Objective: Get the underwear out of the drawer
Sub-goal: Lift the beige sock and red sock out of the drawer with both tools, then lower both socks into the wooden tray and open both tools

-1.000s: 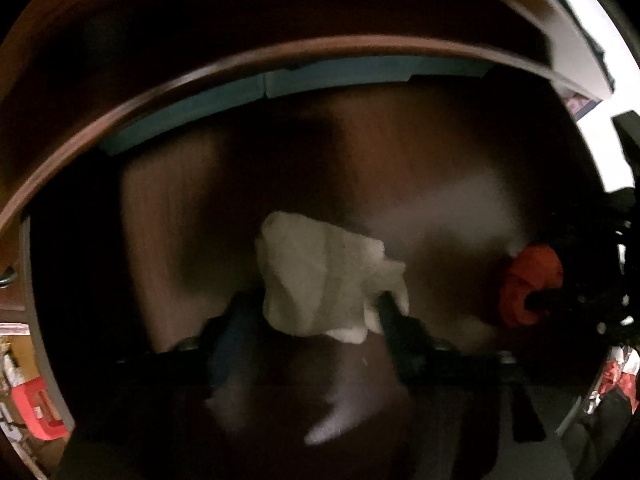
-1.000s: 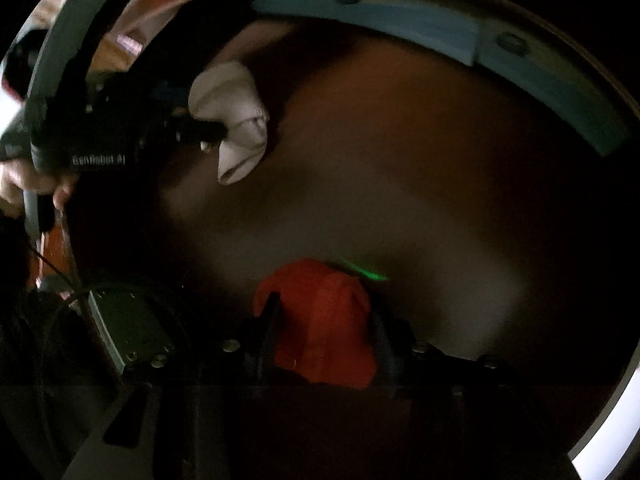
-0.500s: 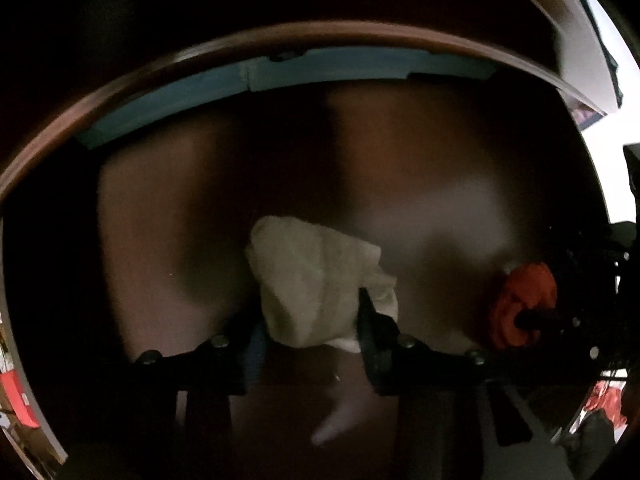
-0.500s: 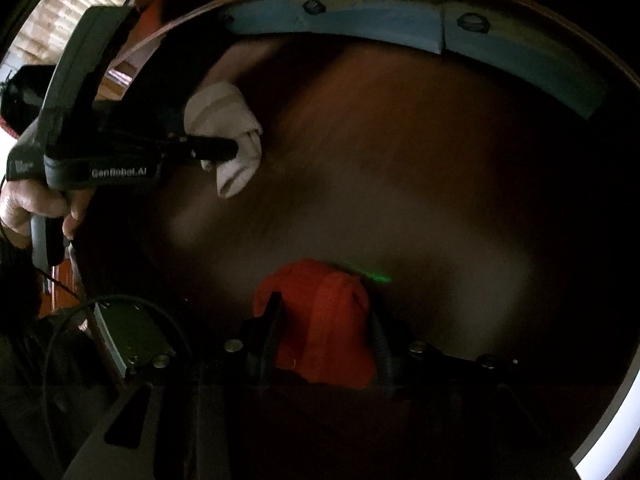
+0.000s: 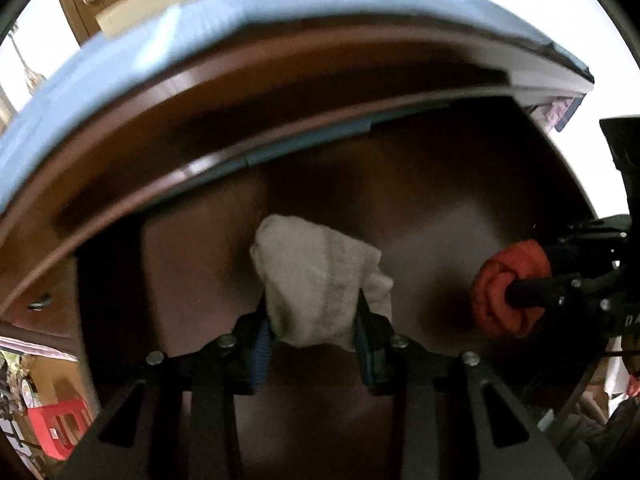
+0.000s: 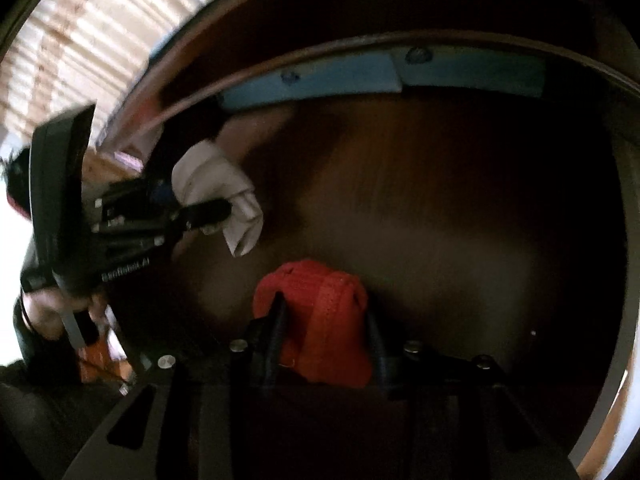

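Observation:
My left gripper [image 5: 314, 316] is shut on a bundle of white underwear [image 5: 316, 276] and holds it above the dark brown drawer bottom [image 5: 440, 232]. My right gripper [image 6: 324, 324] is shut on red underwear [image 6: 320, 320], also above the drawer bottom [image 6: 440, 220]. In the left wrist view the right gripper [image 5: 532, 292] shows at the right with the red underwear [image 5: 504, 284]. In the right wrist view the left gripper [image 6: 208, 212] shows at the left, clamped on the white underwear [image 6: 216, 188].
The drawer's back wall carries a light blue strip [image 6: 340, 76], which also shows in the left wrist view [image 5: 312, 140]. A blue-covered surface [image 5: 200, 40] lies above the cabinet frame. A red stool [image 5: 56, 424] stands at the lower left outside.
Both grippers have drawn back and upward with their bundles. The left wrist view now takes in the cabinet's top edge and the bright room beyond.

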`<state>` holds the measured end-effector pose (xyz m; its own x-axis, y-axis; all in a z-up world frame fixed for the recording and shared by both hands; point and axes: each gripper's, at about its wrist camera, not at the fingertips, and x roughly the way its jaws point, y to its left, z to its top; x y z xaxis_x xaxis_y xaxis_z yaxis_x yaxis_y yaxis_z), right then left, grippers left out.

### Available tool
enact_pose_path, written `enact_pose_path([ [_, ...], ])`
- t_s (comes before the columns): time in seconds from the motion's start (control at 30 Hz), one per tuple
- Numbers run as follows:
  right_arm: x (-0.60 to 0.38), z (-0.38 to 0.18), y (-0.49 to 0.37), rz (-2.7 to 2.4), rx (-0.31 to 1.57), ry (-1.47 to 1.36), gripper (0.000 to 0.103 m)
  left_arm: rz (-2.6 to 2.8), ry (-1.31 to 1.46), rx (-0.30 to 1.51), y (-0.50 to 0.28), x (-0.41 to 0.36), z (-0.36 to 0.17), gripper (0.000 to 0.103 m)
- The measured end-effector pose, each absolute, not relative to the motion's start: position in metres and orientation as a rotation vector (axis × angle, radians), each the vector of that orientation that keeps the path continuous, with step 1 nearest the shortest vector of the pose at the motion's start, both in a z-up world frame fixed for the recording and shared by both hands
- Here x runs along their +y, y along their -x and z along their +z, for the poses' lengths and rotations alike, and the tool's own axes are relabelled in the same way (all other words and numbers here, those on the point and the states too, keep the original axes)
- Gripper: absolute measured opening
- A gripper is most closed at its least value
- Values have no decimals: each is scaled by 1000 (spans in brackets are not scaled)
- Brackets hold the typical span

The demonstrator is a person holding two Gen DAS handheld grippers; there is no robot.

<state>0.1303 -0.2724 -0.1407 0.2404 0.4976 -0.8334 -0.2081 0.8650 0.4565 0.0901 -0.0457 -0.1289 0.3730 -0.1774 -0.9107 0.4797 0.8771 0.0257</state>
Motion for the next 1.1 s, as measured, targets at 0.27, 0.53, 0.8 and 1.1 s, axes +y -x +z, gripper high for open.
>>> enact_pose_path([
  [0.27,-271,-108,-122,459,1083,-360,38,-403,-312,942,-61,-33,-79,34],
  [0.53,-260,-63,-118,441,947,-324,38,-393,-265,859,-58,-27,-42,34],
  [0.8,-251,-22,-124,446,828,-297,38,-367,-254,777,-77,-32,-4,34],
  [1.1,-243,18,-162,443,719,-277,39,-349,-243,730,-121,-38,15,34],
])
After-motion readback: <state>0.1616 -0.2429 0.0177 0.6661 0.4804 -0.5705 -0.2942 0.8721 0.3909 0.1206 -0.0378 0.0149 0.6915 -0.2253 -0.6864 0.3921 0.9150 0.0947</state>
